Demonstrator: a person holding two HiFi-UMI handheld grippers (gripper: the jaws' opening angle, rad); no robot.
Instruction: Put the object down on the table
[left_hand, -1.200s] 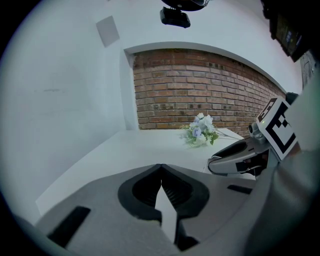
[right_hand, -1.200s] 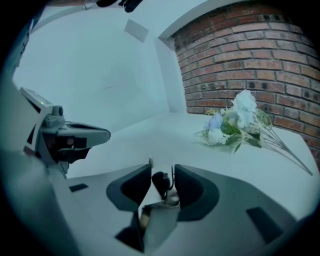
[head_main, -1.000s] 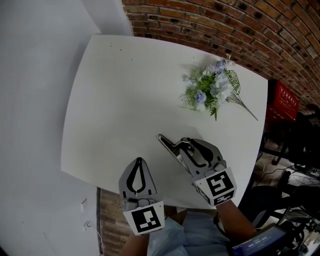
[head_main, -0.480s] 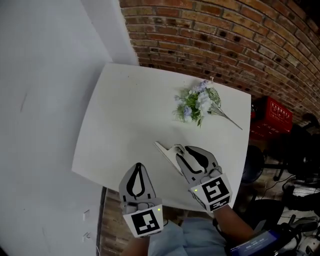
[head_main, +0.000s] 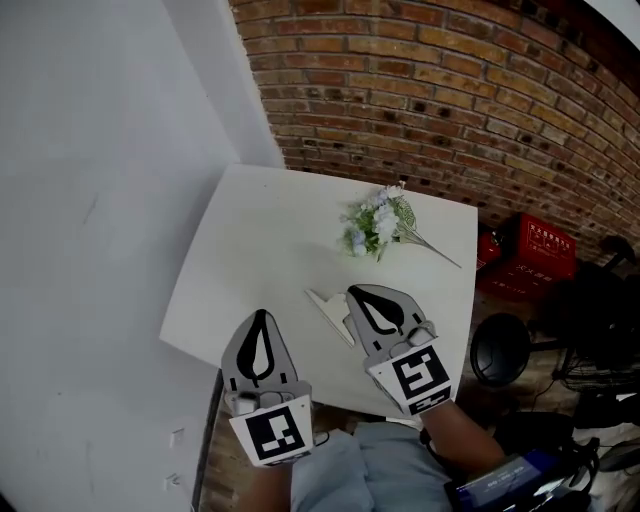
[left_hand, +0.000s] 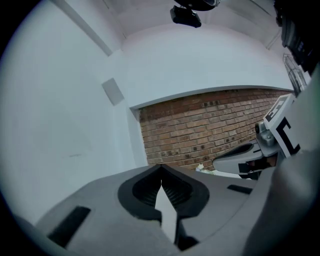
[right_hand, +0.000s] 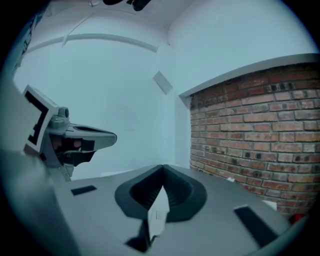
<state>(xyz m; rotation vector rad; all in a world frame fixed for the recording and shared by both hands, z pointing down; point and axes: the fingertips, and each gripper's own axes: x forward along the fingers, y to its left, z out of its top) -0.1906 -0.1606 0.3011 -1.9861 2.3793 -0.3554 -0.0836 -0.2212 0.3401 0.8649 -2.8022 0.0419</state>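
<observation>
Right claw (head_main: 358, 293), grey plastic behind a black-and-white marker cube, has its two jaws pressed together on nothing. The right gripper view shows only their ribbed inner faces meeting. The matching grey left claw (head_main: 261, 314) is likewise closed and empty. Both hang over the near edge of the white rounded table (head_main: 250, 250).

Further on, the bunch of pale blue and white artificial flowers with green leaves (head_main: 378, 222) lies on the tabletop, well apart from both claws. The putting down looks finished. What is left is to draw the claws straight back and high, so nothing sweeps the thin stem.

Beyond stands the red brick wall (head_main: 450, 100). The red plastic crate (head_main: 540, 250) bears pale print too small to read, and the cubes show patterns only.
</observation>
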